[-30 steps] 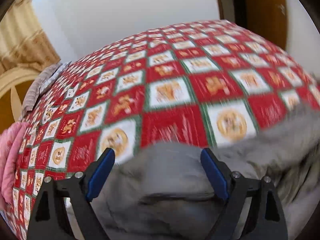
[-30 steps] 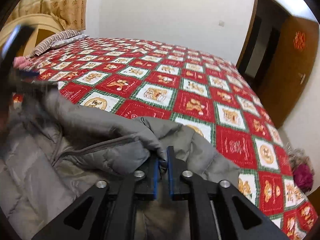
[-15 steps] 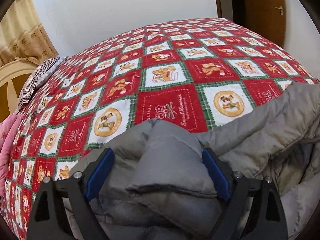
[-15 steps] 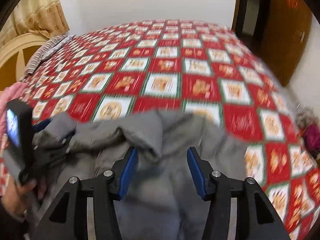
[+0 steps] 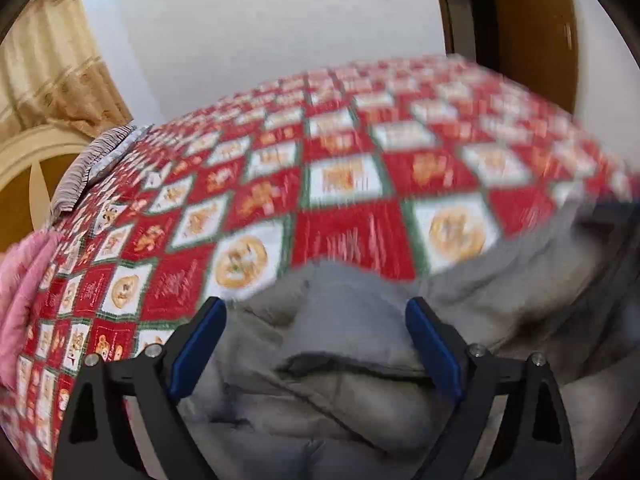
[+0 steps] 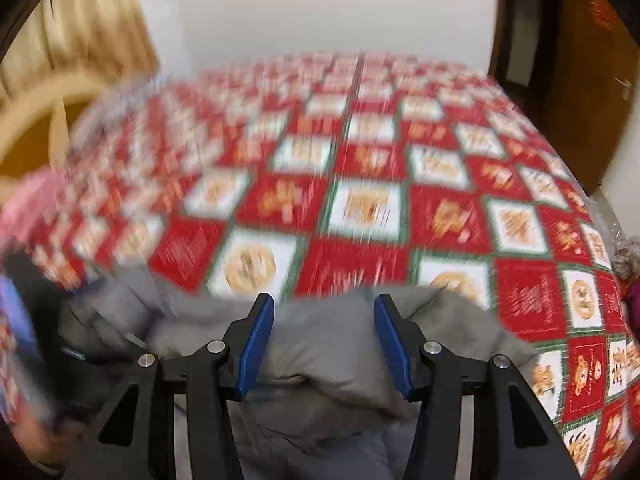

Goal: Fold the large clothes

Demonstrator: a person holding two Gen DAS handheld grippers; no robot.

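On bedspread, near edge: grey padded jacket (image 5: 352,360), bunched, partly folded, over red-and-white checked bedspread (image 5: 344,240).

Left: left gripper (image 5: 316,344) wide open, blue pads clear of cloth, nothing held; jacket fold directly below and between jaws, apparently untouched.

Right: right gripper (image 6: 324,340) about half open, jaws just been opening, grey fold of jacket (image 6: 328,344) between pads but not pinched; nothing held.

Step, as judged: between folds, both grips let go. Next move calls for fresh hold on an outer edge or sleeve, both sides, then carrying it across the body.

Far left, left view: striped pillow (image 5: 92,164), pink blanket (image 5: 20,292), well apart.
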